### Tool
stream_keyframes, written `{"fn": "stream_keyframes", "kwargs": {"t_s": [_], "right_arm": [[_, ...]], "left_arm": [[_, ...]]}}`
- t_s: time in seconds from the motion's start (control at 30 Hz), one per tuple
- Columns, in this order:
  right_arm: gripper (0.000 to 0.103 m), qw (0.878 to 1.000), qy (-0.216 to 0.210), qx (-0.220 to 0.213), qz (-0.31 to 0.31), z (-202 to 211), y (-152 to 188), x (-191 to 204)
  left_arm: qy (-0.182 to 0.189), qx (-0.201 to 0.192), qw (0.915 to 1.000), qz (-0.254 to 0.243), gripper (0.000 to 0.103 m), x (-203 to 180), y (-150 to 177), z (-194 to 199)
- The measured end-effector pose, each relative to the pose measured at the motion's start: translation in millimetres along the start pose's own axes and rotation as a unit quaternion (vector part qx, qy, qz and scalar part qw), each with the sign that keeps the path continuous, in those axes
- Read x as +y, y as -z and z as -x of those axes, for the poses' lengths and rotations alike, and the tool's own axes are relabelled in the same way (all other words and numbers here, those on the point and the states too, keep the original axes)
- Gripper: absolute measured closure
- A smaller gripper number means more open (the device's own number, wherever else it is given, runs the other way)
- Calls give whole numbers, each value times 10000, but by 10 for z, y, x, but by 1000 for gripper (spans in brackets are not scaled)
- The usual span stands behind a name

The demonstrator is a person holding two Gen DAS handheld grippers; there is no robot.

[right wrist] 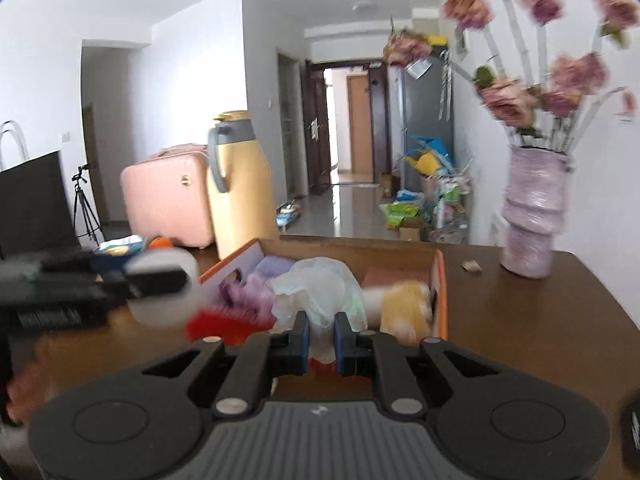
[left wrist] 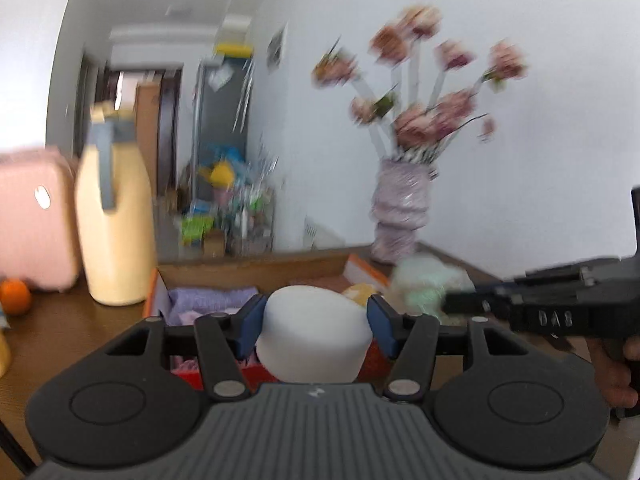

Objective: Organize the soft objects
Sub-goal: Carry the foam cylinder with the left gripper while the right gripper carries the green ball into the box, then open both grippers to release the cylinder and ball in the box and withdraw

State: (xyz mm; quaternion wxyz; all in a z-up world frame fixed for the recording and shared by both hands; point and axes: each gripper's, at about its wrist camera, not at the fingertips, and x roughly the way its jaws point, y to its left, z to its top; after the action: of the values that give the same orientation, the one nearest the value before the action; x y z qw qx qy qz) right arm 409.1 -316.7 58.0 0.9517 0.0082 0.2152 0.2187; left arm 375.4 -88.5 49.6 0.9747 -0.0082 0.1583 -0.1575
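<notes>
Left wrist view: the brown surface [left wrist: 72, 332] fills the lower frame, and on it at twelve o'clock sits the open box [left wrist: 248, 270] with orange edges, already holding purple cloth [left wrist: 212, 296]. At ten o'clock of the box stands a yellow jug [left wrist: 116, 220], with a pink case [left wrist: 34, 216] behind it at nine; a vase of flowers [left wrist: 400, 216] stands at two o'clock.

The left gripper [left wrist: 314, 322] has its fingers spread fairly wide and pressed against both sides of a white foam block [left wrist: 314, 332], which hangs just in front of the box's near wall. The right gripper [right wrist: 321, 336] has its fingers drawn close together, pinching the bottom of a pale crumpled bag [right wrist: 320, 288] that rises over the box's middle. In the right wrist view a yellow soft toy [right wrist: 404, 308] lies in the box at three o'clock of the bag, and something red and fuzzy [right wrist: 224, 322] at nine o'clock, near the box's front edge.

Both views are blurred, so I judge the step in hand to be carrying the two soft things to the box. Next, each should be brought over a free patch of the box, lowered, and let go, probably one at a time, since the two grippers crowd the same opening.
</notes>
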Motion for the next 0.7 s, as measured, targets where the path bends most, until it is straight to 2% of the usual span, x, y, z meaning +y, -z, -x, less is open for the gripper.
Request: {"fn": "stream_keyframes", "kwargs": {"t_s": [0.1,0.13,0.27,0.3,0.33,0.4,0.5,0.6,0.7], "right_arm": [[90,9996,-101,223,-166,-658,-364,-239],[90,9991,-137,299,-260,-868,-458,-309],[89,9954,-216,717,-599,-1712,-667,-526],[87,9943,-244,810,-642,-1906,-695,-564],[81,9933,-253,916,-653,-2091,-705,-582],[74,9921,-141,1059,-652,-2332,-673,-587],[56,9923,-230,1066,-594,-2550,-677,-568],[55,9941,-230,904,-547,-2554,-673,-519],[56,9954,-179,819,-468,-2448,-691,-474]], "left_arm": [[184,503,9984,180,46,153,-109,-680],[136,632,9977,222,46,203,-134,-911],[209,958,9943,413,46,370,-145,-1573],[203,1031,9938,374,43,390,-128,-1698],[136,1091,9934,330,35,406,-110,-1809],[13,1146,9929,320,22,474,-80,-1994],[-19,1144,9928,365,20,606,-69,-2099],[0,1143,9923,470,18,733,-73,-2100],[-135,1089,9922,585,18,814,-103,-2036]]}}
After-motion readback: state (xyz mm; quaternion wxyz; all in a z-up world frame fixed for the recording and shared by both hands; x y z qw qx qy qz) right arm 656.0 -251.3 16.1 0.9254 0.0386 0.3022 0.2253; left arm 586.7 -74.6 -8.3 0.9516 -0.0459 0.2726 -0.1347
